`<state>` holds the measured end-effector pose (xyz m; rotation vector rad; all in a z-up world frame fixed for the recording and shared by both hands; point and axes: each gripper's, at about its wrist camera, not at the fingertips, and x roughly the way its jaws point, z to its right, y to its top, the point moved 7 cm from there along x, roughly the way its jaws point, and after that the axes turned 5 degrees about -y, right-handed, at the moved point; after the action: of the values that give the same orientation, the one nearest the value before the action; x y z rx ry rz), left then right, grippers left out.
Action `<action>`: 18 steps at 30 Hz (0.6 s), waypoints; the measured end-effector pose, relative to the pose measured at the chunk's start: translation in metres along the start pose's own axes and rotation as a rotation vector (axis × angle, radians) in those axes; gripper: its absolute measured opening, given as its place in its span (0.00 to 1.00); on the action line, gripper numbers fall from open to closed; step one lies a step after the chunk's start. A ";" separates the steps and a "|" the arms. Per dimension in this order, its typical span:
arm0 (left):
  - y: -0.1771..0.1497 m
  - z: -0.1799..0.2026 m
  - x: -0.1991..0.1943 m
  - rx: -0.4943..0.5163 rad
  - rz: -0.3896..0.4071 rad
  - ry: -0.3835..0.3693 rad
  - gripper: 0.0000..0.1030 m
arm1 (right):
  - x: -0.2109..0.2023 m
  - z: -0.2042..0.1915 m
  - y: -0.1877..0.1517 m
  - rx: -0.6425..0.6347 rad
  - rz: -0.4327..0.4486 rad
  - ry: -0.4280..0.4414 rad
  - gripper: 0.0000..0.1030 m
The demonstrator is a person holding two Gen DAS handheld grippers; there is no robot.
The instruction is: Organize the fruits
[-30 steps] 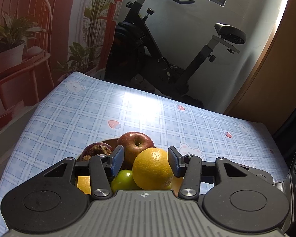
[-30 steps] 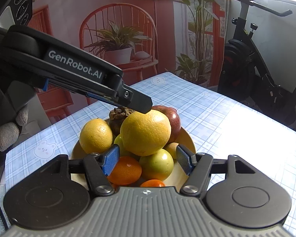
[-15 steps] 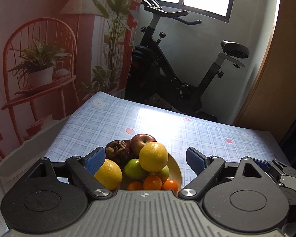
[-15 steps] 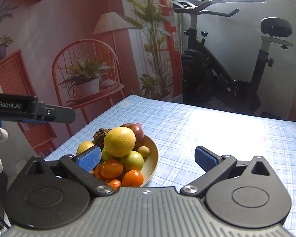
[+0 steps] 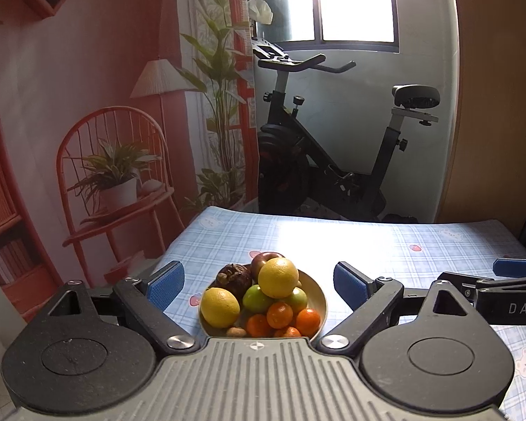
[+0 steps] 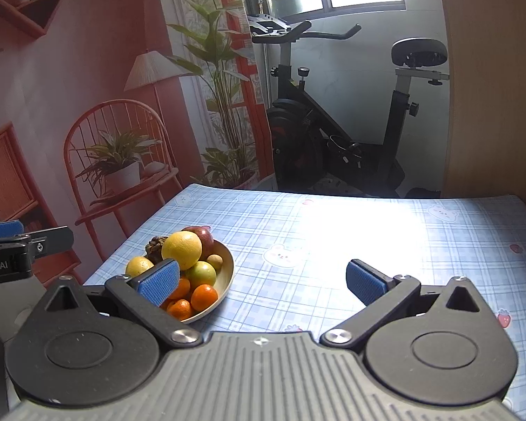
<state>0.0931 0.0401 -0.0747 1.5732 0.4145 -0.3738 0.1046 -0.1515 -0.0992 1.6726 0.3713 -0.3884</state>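
Tabletop [image 5: 385,245] — both tools aloft, agape

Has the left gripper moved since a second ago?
Yes. The left gripper has backed away and up from the bowl, jaws opening, nothing between them.

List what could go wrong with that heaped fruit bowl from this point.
1. The big orange sits on top of the pile, resting on the green fruits; a nudge could send it rolling off.
2. The bowl is shallow and sits near the table's left edge, so anything that rolls out may fall to the floor.
3. The left gripper, its jaws opening, and the right gripper hold nothing; neither steadies the pile.
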 end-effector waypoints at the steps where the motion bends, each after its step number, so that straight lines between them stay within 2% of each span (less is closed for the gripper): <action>1: 0.000 0.002 -0.002 -0.005 -0.002 -0.016 0.91 | -0.003 0.002 0.000 0.003 -0.002 -0.007 1.00; 9: -0.008 0.010 -0.007 -0.011 -0.031 -0.078 0.91 | -0.019 0.007 0.001 -0.009 -0.024 -0.078 1.00; 18: -0.010 0.011 -0.009 -0.024 -0.034 -0.095 0.91 | -0.026 0.003 0.005 -0.027 -0.012 -0.121 1.00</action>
<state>0.0807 0.0287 -0.0799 1.5196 0.3711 -0.4661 0.0836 -0.1555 -0.0832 1.6125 0.2962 -0.4889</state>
